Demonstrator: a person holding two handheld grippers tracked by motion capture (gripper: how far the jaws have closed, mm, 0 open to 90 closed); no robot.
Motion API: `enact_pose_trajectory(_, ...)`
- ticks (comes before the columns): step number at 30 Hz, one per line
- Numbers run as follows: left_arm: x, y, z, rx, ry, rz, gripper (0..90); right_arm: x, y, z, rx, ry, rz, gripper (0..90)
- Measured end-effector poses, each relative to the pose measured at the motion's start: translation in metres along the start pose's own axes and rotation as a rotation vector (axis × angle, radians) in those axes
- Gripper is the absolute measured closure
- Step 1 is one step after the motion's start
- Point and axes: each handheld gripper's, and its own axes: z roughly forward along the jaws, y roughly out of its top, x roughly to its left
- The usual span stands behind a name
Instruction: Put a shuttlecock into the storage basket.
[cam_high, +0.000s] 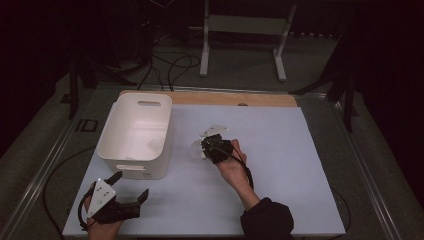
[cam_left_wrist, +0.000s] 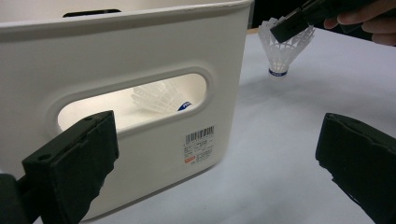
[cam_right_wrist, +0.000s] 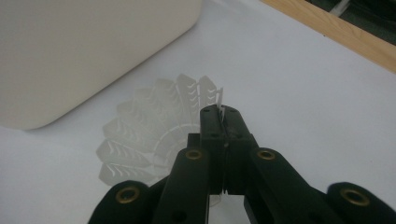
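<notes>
We hold a shuttlecock (cam_right_wrist: 149, 135) by the white bin (cam_high: 134, 131).
Our right gripper (cam_right_wrist: 224, 112) jaws pinch its skirt; our left gripper (cam_high: 131, 186) jaws stand wide.

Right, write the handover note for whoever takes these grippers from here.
Right gripper: shut on the rim of a white shuttlecock, held beside the white bin, over the table.
Left gripper: open, holding nothing, low at the near left, in front of the bin's handle slot.
Done: one shuttlecock in the bin already, seen through the slot.
Left: probably carry the held shuttlecock over the bin's rim and let go. Grip is only on the thin skirt edge, so move gently.
</notes>
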Motion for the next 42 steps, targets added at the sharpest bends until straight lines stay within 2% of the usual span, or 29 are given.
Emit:
enact_pose_trajectory(33,0.000,0.000,0.000,0.001,0.000,0.001,0.0,0.002,0.007,-0.013,-0.053,0.019,0.023,89.2)
enact_pose_trajectory(42,0.000,0.000,0.000,-0.001,0.001,0.000,0.0,0.002,0.012,-0.018,-0.074,0.018,0.015,89.2)
